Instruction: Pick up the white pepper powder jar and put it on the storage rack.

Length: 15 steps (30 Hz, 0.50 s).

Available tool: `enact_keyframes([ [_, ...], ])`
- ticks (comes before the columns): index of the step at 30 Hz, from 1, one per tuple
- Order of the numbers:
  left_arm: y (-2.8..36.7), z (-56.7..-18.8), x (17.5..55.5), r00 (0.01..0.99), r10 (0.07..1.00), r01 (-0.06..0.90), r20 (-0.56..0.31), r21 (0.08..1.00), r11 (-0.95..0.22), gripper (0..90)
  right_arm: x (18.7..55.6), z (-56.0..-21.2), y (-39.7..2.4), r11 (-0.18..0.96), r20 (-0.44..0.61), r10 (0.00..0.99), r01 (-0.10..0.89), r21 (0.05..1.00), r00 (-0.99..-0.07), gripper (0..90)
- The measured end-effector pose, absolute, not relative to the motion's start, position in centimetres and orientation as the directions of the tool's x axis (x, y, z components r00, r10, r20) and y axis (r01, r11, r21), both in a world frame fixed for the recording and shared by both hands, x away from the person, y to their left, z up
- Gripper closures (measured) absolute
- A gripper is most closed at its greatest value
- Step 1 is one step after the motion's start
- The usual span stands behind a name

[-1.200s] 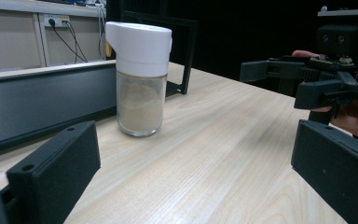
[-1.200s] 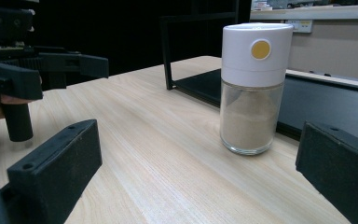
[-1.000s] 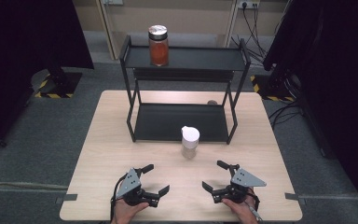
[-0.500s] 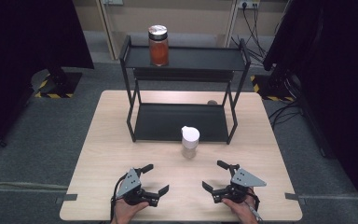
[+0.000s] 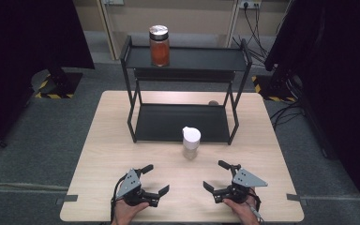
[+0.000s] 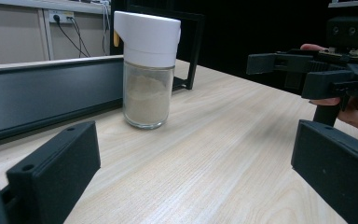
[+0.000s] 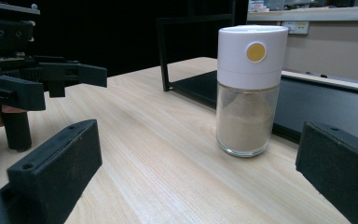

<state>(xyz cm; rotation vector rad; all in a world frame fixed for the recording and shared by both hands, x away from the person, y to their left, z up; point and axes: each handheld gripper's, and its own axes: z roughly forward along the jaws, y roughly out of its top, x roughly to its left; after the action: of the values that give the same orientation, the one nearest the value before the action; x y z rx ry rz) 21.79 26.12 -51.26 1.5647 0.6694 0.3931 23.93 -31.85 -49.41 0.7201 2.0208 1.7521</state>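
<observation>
A glass jar with a white cap (image 5: 191, 142) and pale powder inside stands upright on the wooden table (image 5: 108, 140), just in front of the black rack's lower shelf (image 5: 178, 123); it also appears as the jar (image 6: 147, 70) and the jar (image 7: 249, 88). An orange-filled jar with a metal lid (image 5: 159, 45) stands on the rack's top shelf (image 5: 201, 58). My left gripper (image 5: 155, 179) rests open near the table's front edge, left of centre. My right gripper (image 5: 215, 175) rests open at the front right. Both are empty and well short of the white-capped jar.
The two-tier black metal rack occupies the table's far half; its legs (image 5: 132, 124) stand on the table. A small round brown object (image 5: 213, 102) lies behind the lower shelf. Dark curtains and stands flank the table. Cables (image 5: 258, 28) run along the floor at the back right.
</observation>
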Motion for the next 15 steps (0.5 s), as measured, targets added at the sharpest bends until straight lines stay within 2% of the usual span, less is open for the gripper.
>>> enact_keyframes([
  [15,26.38,-51.29,22.05,0.761,0.631,0.191,-0.151,0.982,0.005,0.5,24.41,-49.34,-31.32,0.090,0.051,0.628,0.138,0.986,-0.776,0.5],
])
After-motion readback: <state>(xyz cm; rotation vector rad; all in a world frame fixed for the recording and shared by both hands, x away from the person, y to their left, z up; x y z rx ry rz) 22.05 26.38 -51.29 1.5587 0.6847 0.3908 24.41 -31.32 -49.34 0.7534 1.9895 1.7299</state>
